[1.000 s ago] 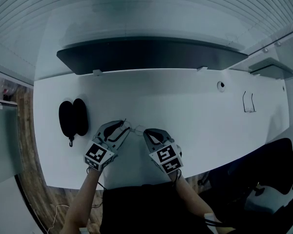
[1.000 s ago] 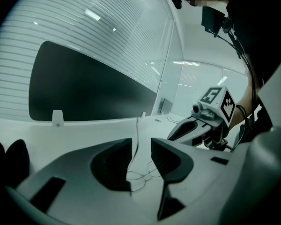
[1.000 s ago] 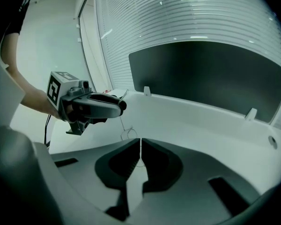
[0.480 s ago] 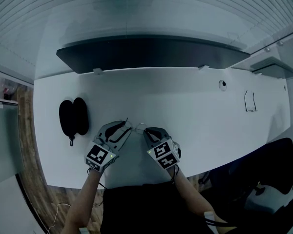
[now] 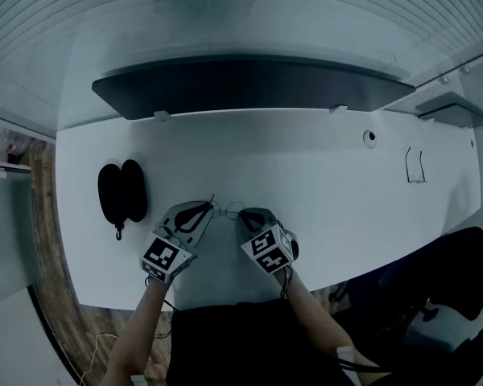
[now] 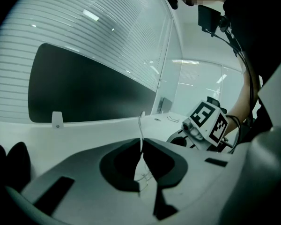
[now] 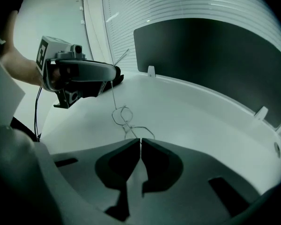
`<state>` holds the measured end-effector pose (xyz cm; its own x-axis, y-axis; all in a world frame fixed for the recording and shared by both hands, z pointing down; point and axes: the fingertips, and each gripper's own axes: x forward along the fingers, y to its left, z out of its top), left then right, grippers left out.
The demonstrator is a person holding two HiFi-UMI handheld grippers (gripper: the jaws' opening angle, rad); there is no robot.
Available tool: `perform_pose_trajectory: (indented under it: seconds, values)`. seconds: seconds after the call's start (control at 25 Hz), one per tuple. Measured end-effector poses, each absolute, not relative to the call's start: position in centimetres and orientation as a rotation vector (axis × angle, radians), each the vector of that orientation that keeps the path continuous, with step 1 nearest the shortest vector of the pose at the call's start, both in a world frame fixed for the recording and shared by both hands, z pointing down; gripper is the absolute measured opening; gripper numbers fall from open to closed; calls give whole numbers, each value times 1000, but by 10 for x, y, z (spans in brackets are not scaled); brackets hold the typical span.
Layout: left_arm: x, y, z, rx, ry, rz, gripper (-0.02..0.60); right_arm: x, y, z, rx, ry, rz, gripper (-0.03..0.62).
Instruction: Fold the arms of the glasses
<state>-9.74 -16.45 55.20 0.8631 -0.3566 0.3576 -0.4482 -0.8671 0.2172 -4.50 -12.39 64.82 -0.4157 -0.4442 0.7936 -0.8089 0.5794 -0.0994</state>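
Thin wire-framed glasses (image 5: 228,210) lie on the white table (image 5: 322,183) between my two grippers, near its front edge. My left gripper (image 5: 211,210) has just been closing, and in the left gripper view its jaws (image 6: 142,142) pinch one thin arm of the glasses (image 6: 141,125), which sticks up between them. The right gripper view shows that arm rising from the frame (image 7: 123,117) into the left gripper (image 7: 113,74). My right gripper (image 7: 141,140) is shut, its tips at the near lens rim; it points steeply down at the frame's right end (image 5: 243,214).
A black glasses case (image 5: 121,193) lies at the table's left. A long dark panel (image 5: 241,87) stands along the back edge. A cable hole (image 5: 370,137) and a small wire item (image 5: 414,167) sit far right. The person's forearms reach in from the front edge.
The left gripper's jaws have closed on the glasses arm. The right gripper has sunk a little and tipped more steeply toward the table. The glasses stay in place.
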Motion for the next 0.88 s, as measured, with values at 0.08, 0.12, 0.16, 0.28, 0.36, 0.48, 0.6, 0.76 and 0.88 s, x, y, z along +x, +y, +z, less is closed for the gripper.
perform_pose_trajectory:
  seconds: [0.08,0.12,0.16,0.28,0.36,0.48,0.6,0.76,0.88]
  values:
    - [-96,-164,551,2749,-600,446,26,-45,-124,650,995,-2065,620,25]
    - [-95,-164,551,2753,-597,448,26,-45,-124,650,995,-2070,617,24]
    - [-95,-163,551,2757,-594,453,26,-46,-125,650,995,-2075,614,20]
    - [-93,-161,551,2765,-585,472,25,-46,-124,651,990,-2086,620,17]
    - [-91,-160,551,2772,-572,493,24,-45,-123,651,990,-2093,626,17]
    - [-88,-158,552,2785,-545,543,21,-44,-124,649,1004,-2101,617,17]
    - [-84,-155,555,2797,-524,593,20,-44,-123,650,1013,-2107,629,15]
    - [-77,-149,561,2821,-477,681,20,-46,-124,650,1009,-2123,640,15]
    - [-73,-148,565,2820,-453,725,20,-46,-122,651,1006,-2126,650,15]
